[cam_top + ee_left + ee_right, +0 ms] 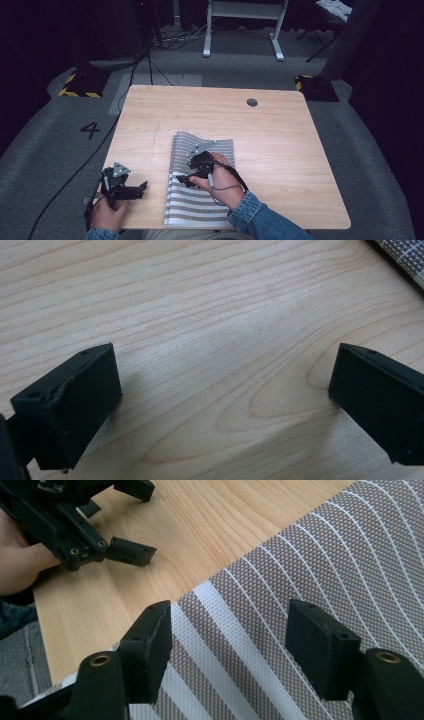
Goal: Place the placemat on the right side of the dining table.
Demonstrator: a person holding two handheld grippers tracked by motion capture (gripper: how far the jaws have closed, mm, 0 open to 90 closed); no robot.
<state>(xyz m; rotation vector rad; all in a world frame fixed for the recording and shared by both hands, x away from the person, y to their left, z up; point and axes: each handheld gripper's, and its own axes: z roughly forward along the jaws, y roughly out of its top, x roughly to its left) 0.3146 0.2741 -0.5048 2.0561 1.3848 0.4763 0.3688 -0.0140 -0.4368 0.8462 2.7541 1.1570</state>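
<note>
A folded striped cloth (200, 175) lies at the near middle of the wooden surface (280, 140). The right tool (186, 178) hovers just over the cloth's left part, jaws wide apart and empty, stripes showing between them. The left tool (137, 190) sits beside the cloth's left edge over bare wood, also open, holding nothing.

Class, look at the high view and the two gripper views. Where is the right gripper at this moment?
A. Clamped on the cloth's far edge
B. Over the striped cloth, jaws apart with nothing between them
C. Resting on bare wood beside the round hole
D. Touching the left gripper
B: the right gripper hangs over the striped cloth with its jaws standing apart and no fold pinched, well clear of the left gripper.
</note>
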